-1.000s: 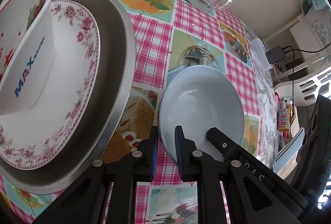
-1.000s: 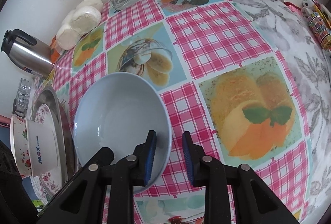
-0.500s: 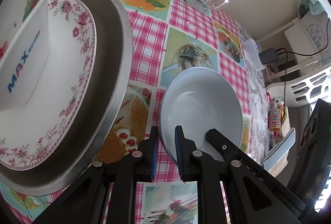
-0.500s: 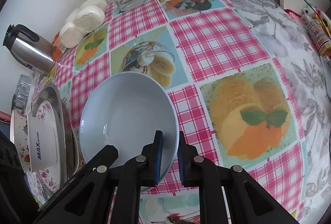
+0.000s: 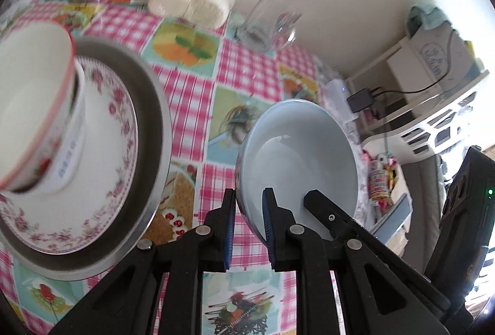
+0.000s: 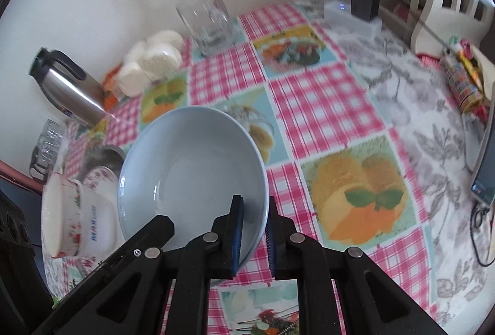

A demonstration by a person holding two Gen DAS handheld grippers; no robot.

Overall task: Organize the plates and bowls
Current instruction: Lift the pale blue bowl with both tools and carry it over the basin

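Blue lettering runs across the side of the white ceramic bowl (image 6: 92, 219) stacked near the table's left edge, but motion blur leaves it unreadable. No other text is legible.

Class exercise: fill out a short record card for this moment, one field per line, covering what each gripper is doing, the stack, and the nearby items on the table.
left gripper: shut on the pale blue bowl, near rim
right gripper: shut on the same bowl's rim, opposite side
bowl state: tilted
stack: two nested cups on a floral plate in a metal tray, left of the bowl
by the wall: steel kettle, white buns, glass mug
table: pink check cloth
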